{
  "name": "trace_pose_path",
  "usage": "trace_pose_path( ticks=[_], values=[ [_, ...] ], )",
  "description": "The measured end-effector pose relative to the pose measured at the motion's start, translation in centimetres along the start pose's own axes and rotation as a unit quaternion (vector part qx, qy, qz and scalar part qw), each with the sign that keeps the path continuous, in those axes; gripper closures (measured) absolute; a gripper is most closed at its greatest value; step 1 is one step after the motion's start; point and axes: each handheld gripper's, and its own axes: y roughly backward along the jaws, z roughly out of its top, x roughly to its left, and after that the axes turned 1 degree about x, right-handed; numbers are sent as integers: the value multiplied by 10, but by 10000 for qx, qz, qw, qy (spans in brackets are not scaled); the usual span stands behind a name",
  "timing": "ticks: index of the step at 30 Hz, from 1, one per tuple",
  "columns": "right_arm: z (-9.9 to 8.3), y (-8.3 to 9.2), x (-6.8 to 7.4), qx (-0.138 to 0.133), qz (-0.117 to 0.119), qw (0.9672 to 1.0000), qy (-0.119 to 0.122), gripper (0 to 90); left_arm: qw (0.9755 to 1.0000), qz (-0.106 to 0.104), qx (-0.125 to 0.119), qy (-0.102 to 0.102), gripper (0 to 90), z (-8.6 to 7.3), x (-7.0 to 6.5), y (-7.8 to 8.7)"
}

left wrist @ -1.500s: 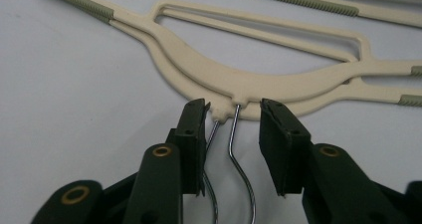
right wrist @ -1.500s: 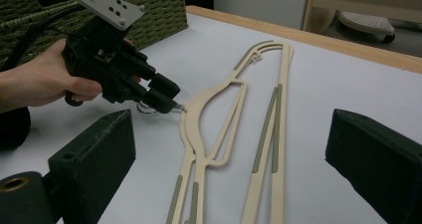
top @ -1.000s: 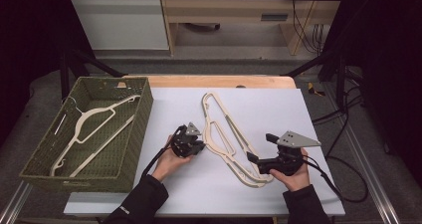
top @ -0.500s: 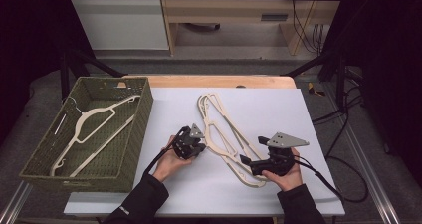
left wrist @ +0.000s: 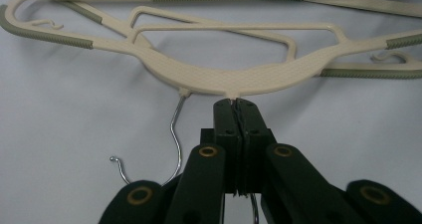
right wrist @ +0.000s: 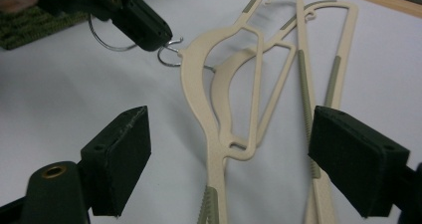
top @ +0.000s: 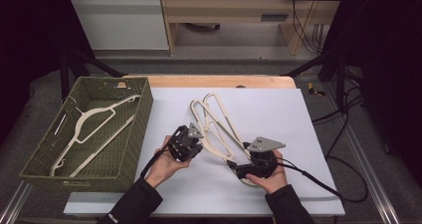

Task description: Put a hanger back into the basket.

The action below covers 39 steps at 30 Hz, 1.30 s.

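Observation:
Two cream plastic hangers (top: pixel 219 122) with grey-green grip strips lie overlapped on the white tabletop. My left gripper (top: pixel 197 135) is shut on the wire hook of one hanger (left wrist: pixel 234 79), right at its neck. The other hanger's hook (left wrist: pixel 172 134) hangs free to the left of the jaws. My right gripper (top: pixel 238 168) sits at the hangers' near end. Its jaws have just been closing but still stand wide apart (right wrist: pixel 234 134). The hanger arms (right wrist: pixel 214 134) lie between the pads (right wrist: pixel 119 159), untouched. The left gripper (right wrist: pixel 134 15) shows far off, pinching the hook.
An olive woven basket (top: pixel 144 119) stands at the table's left and holds a white hanger (top: pixel 94 127). White table surface (top: pixel 278 109) extends behind and to the right of the hangers. A cable (top: pixel 318 181) trails right from the right gripper. A wooden strip (top: pixel 219 80) edges the far side.
My right gripper has slid left and nearer, onto the hangers' lower end, its jaws narrowing a little. My left gripper has risen slightly with the hook, tilting that hanger's neck up.

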Motion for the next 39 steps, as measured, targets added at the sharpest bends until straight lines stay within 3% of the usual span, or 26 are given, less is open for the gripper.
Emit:
trace_pose_path(
  ticks=[9,14,23,31,32,39],
  values=[
    [-2,-23,9,497,-215,9977,419,277,9999,-15,162,21,887,6,-6,6],
    [-5,-32,10,725,-313,9956,502,363,9999,-61,144,-10,887,6,-8,9],
    [-9,-45,15,1001,-414,9889,1013,522,9999,-68,96,66,886,6,-11,10],
    [-10,-45,18,988,-533,9848,1329,552,9996,-107,148,221,886,6,-12,11],
    [-10,-45,18,972,-556,9844,1358,553,9997,-91,178,154,886,6,-11,12],
    [-10,-44,22,832,-667,9819,1568,574,9996,-76,115,245,886,7,-10,14]
  ],
)
